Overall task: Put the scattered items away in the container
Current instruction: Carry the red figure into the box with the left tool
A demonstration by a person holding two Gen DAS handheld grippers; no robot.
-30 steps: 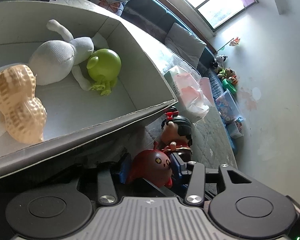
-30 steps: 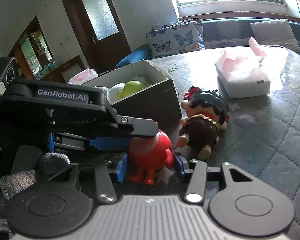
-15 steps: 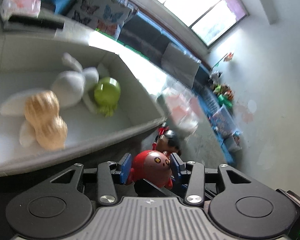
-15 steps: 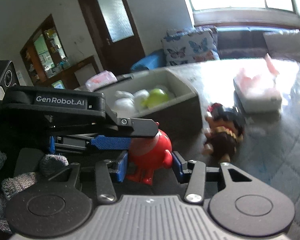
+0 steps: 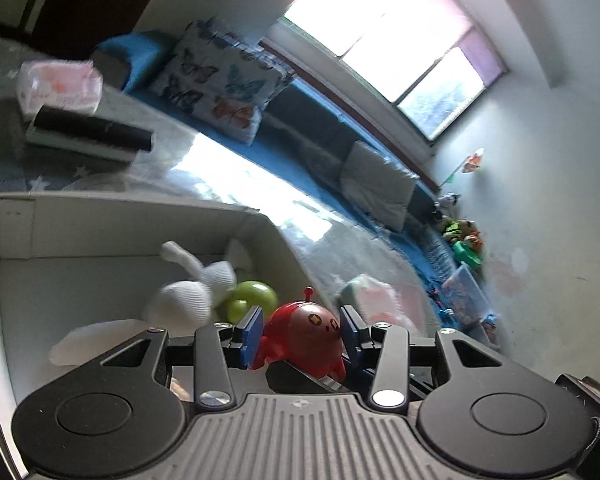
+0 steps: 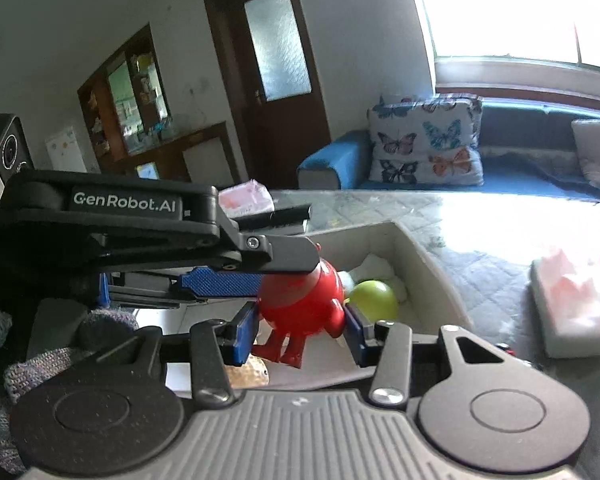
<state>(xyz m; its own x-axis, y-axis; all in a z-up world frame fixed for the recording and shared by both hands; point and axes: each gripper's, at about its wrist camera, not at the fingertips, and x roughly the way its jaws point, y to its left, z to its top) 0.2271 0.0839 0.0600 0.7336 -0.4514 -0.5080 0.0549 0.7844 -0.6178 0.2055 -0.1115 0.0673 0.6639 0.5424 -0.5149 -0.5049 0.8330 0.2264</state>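
A red round toy figure (image 5: 306,334) is held between both pairs of blue pads. My left gripper (image 5: 302,330) is shut on its sides. My right gripper (image 6: 300,326) is shut on the same red toy (image 6: 302,300), gripping crosswise to the left one. The toy hangs above the near end of the grey box (image 5: 112,228), also seen in the right wrist view (image 6: 424,264). Inside the box lie a white plush rabbit (image 5: 188,296), a green toy (image 5: 252,298) and a peanut toy (image 6: 248,374), mostly hidden by the grippers.
A pink tissue pack (image 6: 576,304) lies on the quilted table to the right of the box. Another pink pack (image 5: 58,86) and a black-and-white box (image 5: 88,138) sit beyond the box. A sofa with a butterfly cushion (image 6: 424,146) lies behind.
Both grippers have lifted the red toy off the table and carried it up over the box edge. The dark-haired doll has dropped out of view.
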